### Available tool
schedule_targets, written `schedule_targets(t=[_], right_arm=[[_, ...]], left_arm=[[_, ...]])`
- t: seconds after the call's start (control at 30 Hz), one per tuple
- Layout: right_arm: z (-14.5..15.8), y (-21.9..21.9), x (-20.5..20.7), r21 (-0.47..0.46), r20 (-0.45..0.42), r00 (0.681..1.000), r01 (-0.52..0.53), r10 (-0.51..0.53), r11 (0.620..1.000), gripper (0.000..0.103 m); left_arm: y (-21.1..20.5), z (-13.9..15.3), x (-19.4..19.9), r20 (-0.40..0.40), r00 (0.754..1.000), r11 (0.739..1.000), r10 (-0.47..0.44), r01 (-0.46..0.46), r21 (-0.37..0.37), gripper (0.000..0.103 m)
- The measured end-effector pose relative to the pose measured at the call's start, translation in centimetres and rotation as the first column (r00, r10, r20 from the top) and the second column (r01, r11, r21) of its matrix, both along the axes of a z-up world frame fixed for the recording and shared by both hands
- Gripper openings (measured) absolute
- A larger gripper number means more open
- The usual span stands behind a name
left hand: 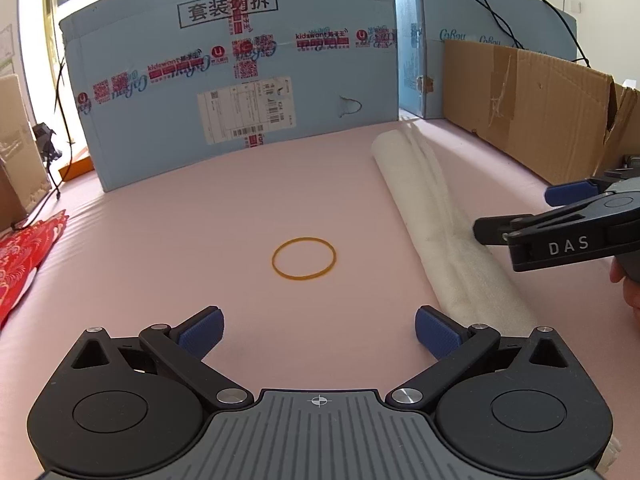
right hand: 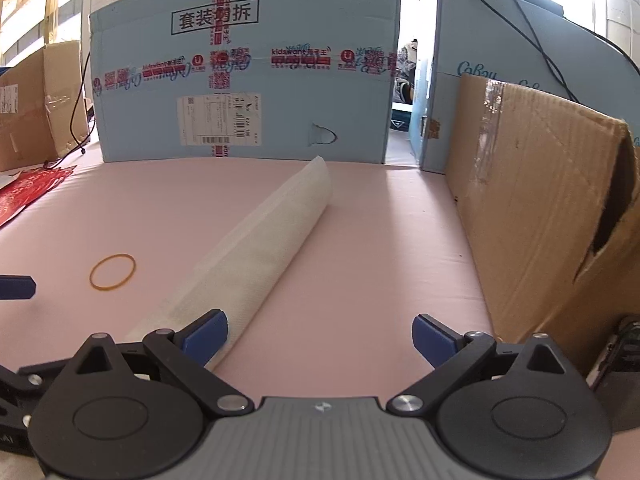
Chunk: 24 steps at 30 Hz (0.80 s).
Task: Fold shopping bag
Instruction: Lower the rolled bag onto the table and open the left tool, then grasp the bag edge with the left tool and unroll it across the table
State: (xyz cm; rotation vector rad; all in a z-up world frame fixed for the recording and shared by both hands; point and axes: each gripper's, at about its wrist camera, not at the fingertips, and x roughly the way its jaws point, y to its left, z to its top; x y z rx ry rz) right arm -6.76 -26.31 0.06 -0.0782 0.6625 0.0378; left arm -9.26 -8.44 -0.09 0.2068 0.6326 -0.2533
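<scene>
Blue fingers (left hand: 436,330) hover over pink tabletop (left hand: 200,240) before cardboard boxes (left hand: 232,72).

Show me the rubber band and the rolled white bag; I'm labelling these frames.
rubber band (left hand: 304,258), left wrist view, centre of its loop.
rolled white bag (right hand: 264,248), right wrist view, middle of the roll.

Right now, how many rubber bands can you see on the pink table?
1. The rubber band lies flat on the pink table, just left of the rolled white bag, ahead of the open left gripper. Others could be hidden under the bag.
</scene>
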Motion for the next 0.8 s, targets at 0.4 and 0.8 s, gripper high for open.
schedule_targets(t=[0.4,0.8], right_arm=[[2.7,-1.4,-1.8,0.152,0.092,0.996,-0.030,0.016,0.988,0.098],[0.9,-2.7,-3.0,0.099,-0.004,1.000,0.031,-0.031,0.995,0.097]], left_arm=[[-4.4,0.9,-2.8,0.062,0.974,0.976,-0.218,0.218,-0.005,0.103],[-4.5,-0.2,-3.0,0.088,0.989,0.977,-0.119,0.101,0.186,0.103]])
